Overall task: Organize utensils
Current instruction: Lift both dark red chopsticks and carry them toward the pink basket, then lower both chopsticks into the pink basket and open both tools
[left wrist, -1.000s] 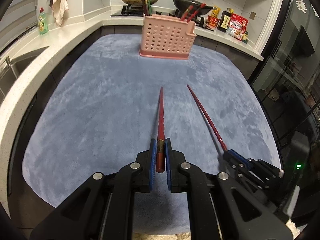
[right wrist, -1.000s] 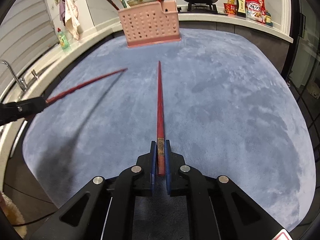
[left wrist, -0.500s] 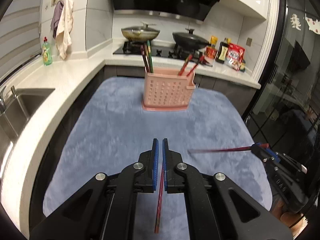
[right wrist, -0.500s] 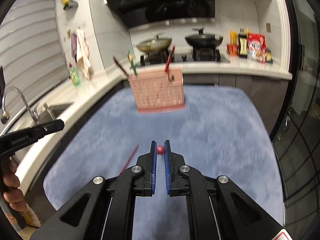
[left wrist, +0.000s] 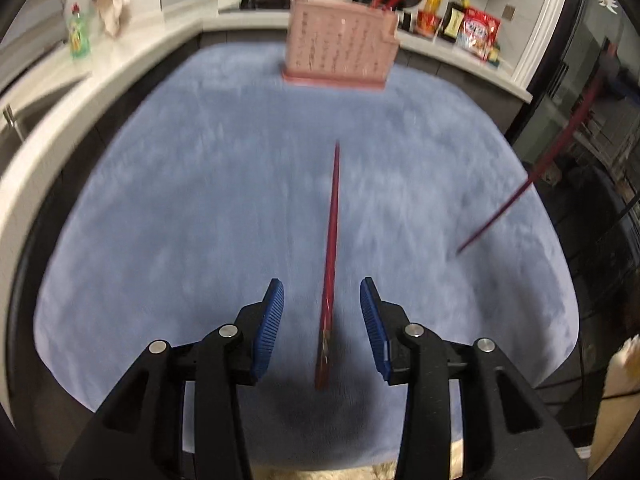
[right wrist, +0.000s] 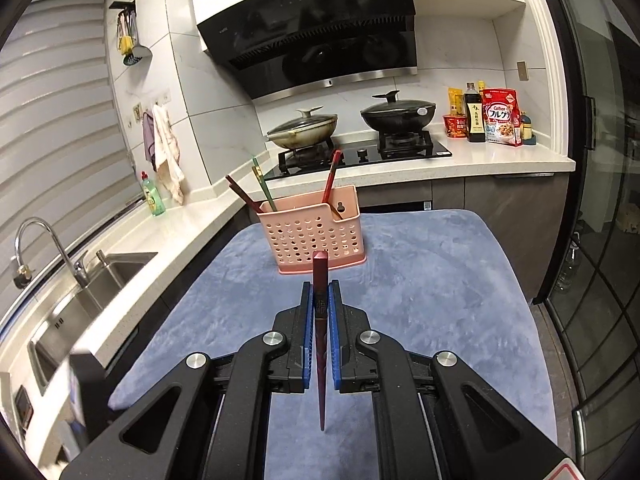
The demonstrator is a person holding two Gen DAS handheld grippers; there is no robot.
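Left gripper [left wrist: 322,308] angled steeply down at the blue mat [left wrist: 200,200], jaws opening, blue pads clear on both sides of a red chopstick [left wrist: 330,264]. Chopstick lying loose on the mat between the pads, thin end aimed toward the pink basket [left wrist: 340,54], thick end nearest the camera. Whole left view blurred.

Right gripper [right wrist: 321,312] held high over the mat [right wrist: 440,280], tilted only a little downward, facing the basket [right wrist: 312,236]. Jaws clamped on a second red chopstick [right wrist: 320,320], gripped near its thick end; thick end standing up in front of the basket, thin tip hanging down toward the camera. Same chopstick seen in the left view as a dark red streak [left wrist: 532,178] slanting in from the right, off the mat, well right of the basket.

Basket upright at the far end of the mat, holding dark and green chopsticks [right wrist: 260,188] at its left end and red ones [right wrist: 331,178] in the smaller right compartment. Behind the basket: white counter, hob [right wrist: 360,156] with two lidded pans, black hood above. Left of the basket: sink [right wrist: 80,292] with tap, green bottle, hanging cloths. Right of the hob: bottles and food packets [right wrist: 500,116].
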